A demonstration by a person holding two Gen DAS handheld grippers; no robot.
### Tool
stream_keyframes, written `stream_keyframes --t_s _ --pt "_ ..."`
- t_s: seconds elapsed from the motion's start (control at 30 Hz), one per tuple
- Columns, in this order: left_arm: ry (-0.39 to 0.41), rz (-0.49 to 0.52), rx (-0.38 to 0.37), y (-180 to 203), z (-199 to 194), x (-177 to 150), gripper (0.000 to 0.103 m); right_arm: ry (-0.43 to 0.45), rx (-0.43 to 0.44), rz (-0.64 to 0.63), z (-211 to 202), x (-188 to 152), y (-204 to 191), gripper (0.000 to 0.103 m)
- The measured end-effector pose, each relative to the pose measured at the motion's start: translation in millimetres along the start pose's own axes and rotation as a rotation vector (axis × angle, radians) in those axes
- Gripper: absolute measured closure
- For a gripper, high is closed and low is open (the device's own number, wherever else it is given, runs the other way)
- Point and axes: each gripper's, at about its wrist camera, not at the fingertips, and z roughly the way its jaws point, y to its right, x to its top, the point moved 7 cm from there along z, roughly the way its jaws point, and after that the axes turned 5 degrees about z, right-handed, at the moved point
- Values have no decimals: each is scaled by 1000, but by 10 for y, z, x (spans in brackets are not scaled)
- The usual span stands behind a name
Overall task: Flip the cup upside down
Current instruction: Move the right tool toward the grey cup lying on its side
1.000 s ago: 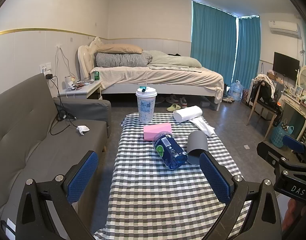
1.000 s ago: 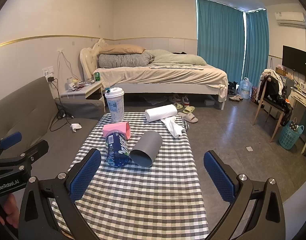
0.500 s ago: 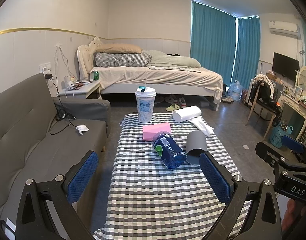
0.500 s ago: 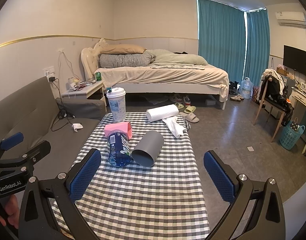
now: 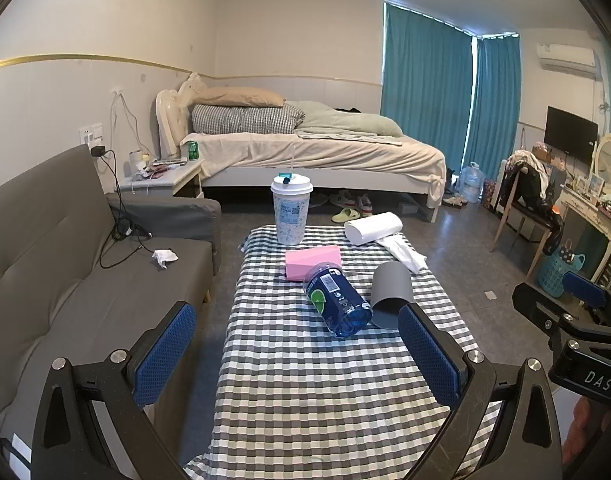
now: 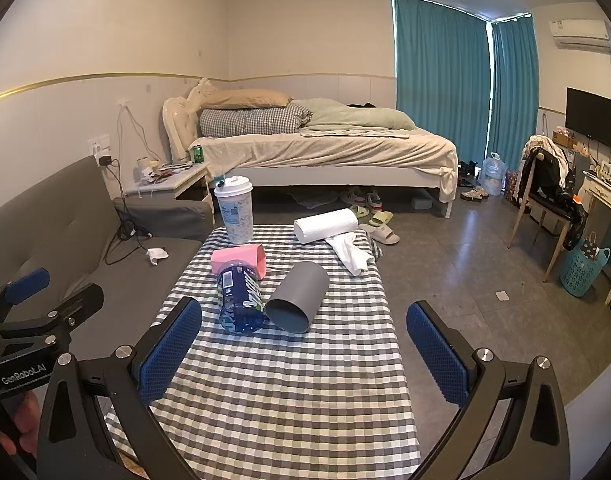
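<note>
Grey cup (image 6: 298, 302): lies on its side near the middle of the checked tablecloth (image 6: 281, 392), open mouth turned toward the cameras, flank touching or just beside the blue bottle.

Blue bottle (image 6: 240, 300): on its side, just left of the cup, its far end against the pink box.

Pink box (image 6: 238, 261): behind the bottle, farther from the cameras than the cup.

Lidded paper drink cup (image 6: 234, 209): upright with a straw, at the far left corner of the cloth, well behind the grey cup.

Paper towel roll (image 6: 325, 225): on its side at the far edge, behind the cup, with a loose white sheet (image 6: 351, 255) trailing toward it.

Left gripper (image 5: 295, 356): held level above the near end of the cloth, well short of the cup; blue-padded fingers (image 5: 163, 354) spread wide, nothing between them.

Right gripper (image 6: 303, 350): level beside the left one, aimed along the table with the cup ahead between its fingers (image 6: 437, 354); jaws wide apart, holding nothing.

Grey sofa (image 5: 65, 280): left of the table.

Bed (image 6: 325, 152): far behind the cup.
</note>
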Motion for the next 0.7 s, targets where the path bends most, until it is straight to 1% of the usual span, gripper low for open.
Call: stream_keyframes --t_s 0.27,0.53,0.7 --pt "4 -3 1 -23 -41 0 0 6 6 -5 -37 5 -17 0" --pt "25 -6 6 -42 -159 53 0 30 10 -10 -173 100 -53 0" --pt "16 -11 4 -48 -147 42 0 32 8 -14 -195 108 -64 0"
